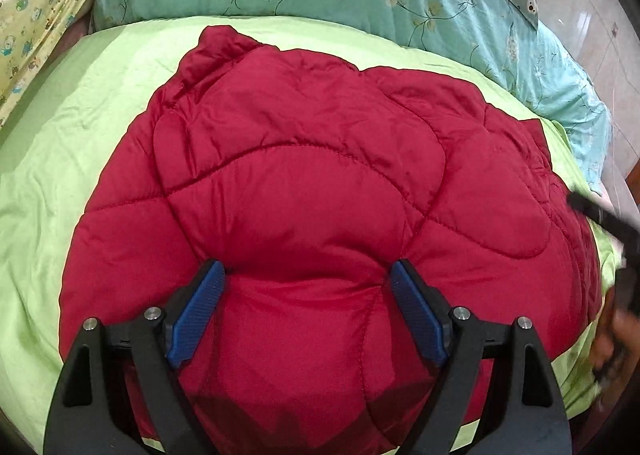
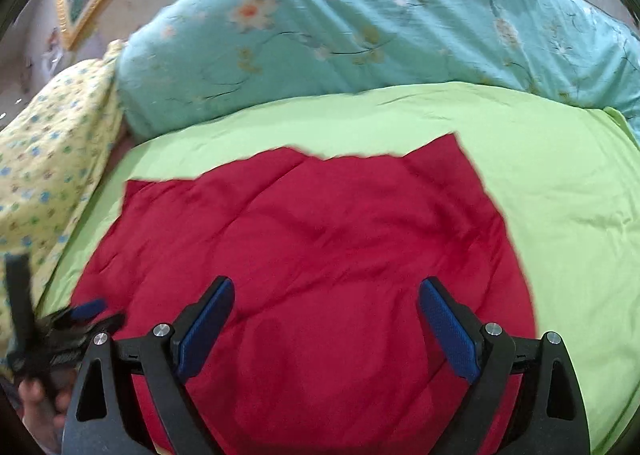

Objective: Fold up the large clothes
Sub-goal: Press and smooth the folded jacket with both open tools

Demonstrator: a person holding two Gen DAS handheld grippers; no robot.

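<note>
While the jacket [image 1: 304,183] lies puffed across the middle of the green sheet [image 1: 80,143], neither gripper has hold of it. It fills the centre and lower part of both views, hem side toward the cameras, collar toward the upper left in the left wrist view.

Left gripper [image 1: 306,275]: jaws wide apart, a quilted bulge sitting between them; pads look to brush the fabric but not clamp it. Right gripper [image 2: 326,295]: jaws wide apart above the red fabric, nothing gripped. That view is smeared, so contact there can't be told.

Risks, as a judgement:
- Padding is thick and slippery; a shallow pinch would catch only the top layer and the fold would drag crooked.
- Bulge may spring back and undo any crease.
- The grippers sit close; the right one shows at the right edge of the left view, so a crossing move could knock them together.

Pose: both point forward and down at the jacket from its near edge. A hand [image 2: 38,399] shows at lower left of the right view.
</note>
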